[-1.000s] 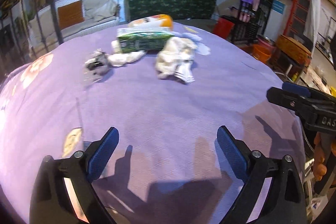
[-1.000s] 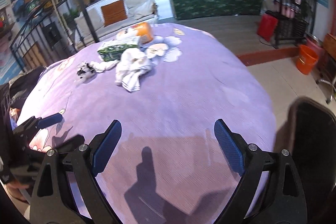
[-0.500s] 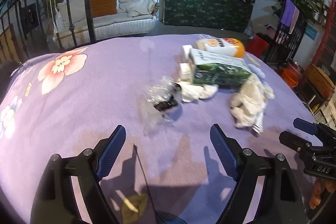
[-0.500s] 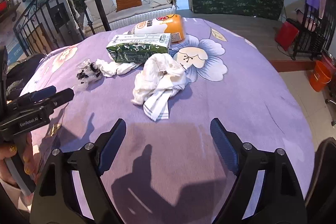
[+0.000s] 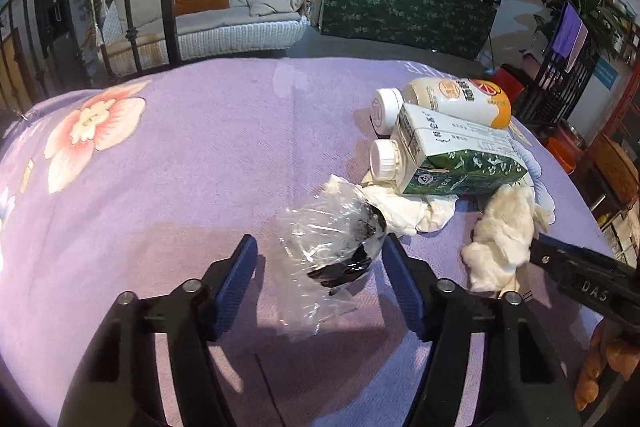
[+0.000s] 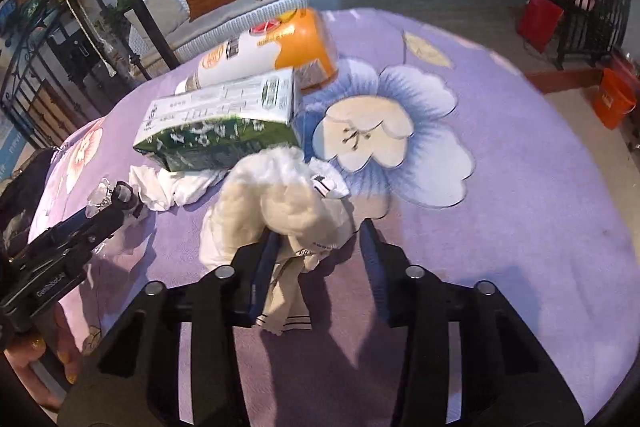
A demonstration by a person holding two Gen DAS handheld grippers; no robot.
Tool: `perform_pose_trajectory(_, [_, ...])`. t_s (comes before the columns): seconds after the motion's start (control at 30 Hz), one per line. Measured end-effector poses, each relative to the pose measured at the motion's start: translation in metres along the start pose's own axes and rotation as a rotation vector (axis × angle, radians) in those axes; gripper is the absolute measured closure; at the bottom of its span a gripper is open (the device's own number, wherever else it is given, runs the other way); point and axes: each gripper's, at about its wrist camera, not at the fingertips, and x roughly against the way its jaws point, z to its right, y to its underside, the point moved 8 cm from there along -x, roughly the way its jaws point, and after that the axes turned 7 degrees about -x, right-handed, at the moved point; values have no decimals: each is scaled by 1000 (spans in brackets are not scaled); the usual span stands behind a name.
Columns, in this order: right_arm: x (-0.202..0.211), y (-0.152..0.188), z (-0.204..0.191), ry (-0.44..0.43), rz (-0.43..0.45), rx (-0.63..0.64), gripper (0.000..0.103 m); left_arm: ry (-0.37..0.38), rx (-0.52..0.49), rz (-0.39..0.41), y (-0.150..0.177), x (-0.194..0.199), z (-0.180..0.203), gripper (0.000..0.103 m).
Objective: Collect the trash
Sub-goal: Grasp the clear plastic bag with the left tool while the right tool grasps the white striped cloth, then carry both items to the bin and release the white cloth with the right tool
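Trash lies on a purple flowered bedspread (image 5: 180,167). My left gripper (image 5: 318,259) is open with its jaws on either side of a crumpled clear plastic wrapper (image 5: 328,247). A crumpled white tissue (image 5: 404,211), a green and white carton (image 5: 452,155) and a white and orange bottle (image 5: 452,99) lie beyond it. My right gripper (image 6: 320,247) is open around a bunched white cloth (image 6: 280,211), which also shows in the left wrist view (image 5: 504,239). The carton (image 6: 220,119) and bottle (image 6: 272,47) lie behind the cloth.
A white wicker swing sofa (image 5: 208,15) and a green covered counter (image 5: 400,7) stand beyond the bed. Black metal railings (image 6: 60,67) are at the left. A red bin (image 6: 538,19) and an orange bucket (image 6: 612,99) stand on the floor at the right.
Both grippers have moved forward to the trash pile. The left one now straddles the plastic wrapper and the right one straddles the white cloth. Both jaws have narrowed somewhat.
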Motion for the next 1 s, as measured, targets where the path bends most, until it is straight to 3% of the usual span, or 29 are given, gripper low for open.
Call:
perform_pose_trajectory(0.17, [-14, 4, -4, -46, -42, -52, 62, 4, 13, -5, 4, -2, -2, 51])
perform_pose_trajectory(0.3, [-11, 7, -13, -53, -44, -3, 71, 10, 16, -1, 7, 9, -3, 54])
perform_pose_trajectory(0.4, [-2, 9, -17, -44, -15, 30, 73, 20, 15, 17, 12, 22, 0, 54])
perform_pose_trajectory(0.6, [33, 22, -7, -50, 44, 30, 73, 55, -3, 51, 29, 55, 18, 54])
perform_pose_trajectory(1.0, [114, 65, 50, -5, 162, -11, 73, 110, -75, 103, 61, 102, 76, 54])
